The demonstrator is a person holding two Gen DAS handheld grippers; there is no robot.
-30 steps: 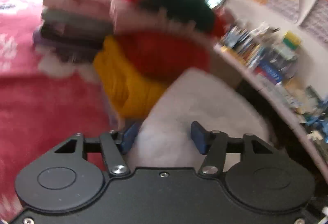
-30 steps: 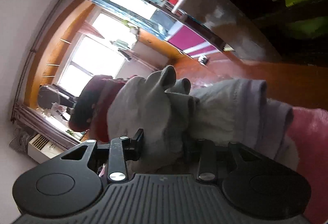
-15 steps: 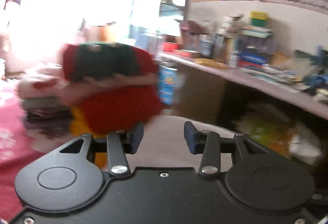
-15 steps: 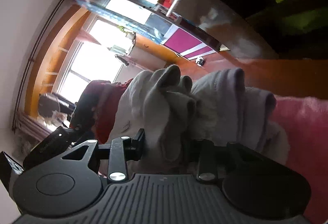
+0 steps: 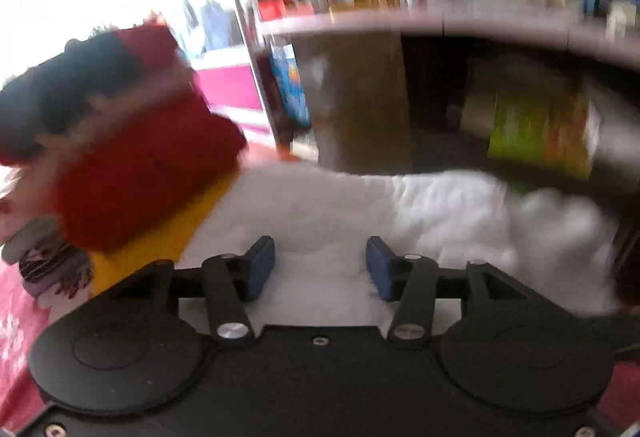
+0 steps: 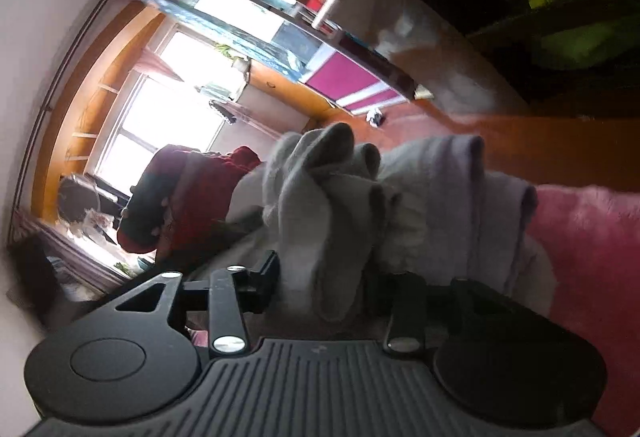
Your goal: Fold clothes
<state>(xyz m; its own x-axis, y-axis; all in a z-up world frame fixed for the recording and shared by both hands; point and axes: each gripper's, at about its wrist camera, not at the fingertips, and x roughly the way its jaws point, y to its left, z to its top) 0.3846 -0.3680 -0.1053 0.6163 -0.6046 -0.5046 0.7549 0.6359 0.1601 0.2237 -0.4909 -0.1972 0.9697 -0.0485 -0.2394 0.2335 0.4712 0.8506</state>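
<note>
right gripper (image 6: 320,277) bunching a pale garment (image 6: 344,197)

it is clamping the gathered folds to keep them together above the pink blanket (image 6: 592,237); the left gripper (image 5: 320,265) is hanging apart over the white cloth (image 5: 360,221), beside a stack (image 5: 132,165) of folded clothes.

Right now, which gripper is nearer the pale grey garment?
Right. The right gripper has bunched folds of the pale grey garment between its fingers. The left gripper hovers open over the garment's flat part, apparently not gripping it.
</note>
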